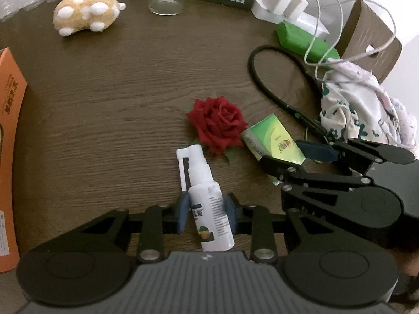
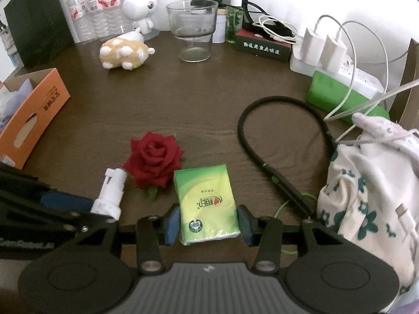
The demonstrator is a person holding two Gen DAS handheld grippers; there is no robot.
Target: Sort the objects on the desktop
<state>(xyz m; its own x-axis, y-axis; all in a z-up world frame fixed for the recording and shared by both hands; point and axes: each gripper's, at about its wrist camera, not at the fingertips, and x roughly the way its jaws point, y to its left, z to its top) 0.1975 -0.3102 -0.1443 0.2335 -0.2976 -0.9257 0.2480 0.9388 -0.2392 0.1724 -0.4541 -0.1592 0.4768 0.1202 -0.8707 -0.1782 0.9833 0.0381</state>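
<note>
A white spray bottle lies on the brown wooden table, and my left gripper is shut on its body. The bottle also shows in the right wrist view. A green tissue pack lies flat between the fingers of my right gripper; the left pad touches it and a small gap shows at the right pad. The pack also shows in the left wrist view. A red rose lies just beyond both objects, also in the right wrist view.
An orange box stands at the left. A plush toy, a glass cup, water bottles, a dark box, chargers and a green case line the back. A black looped cable and floral cloth bag lie right.
</note>
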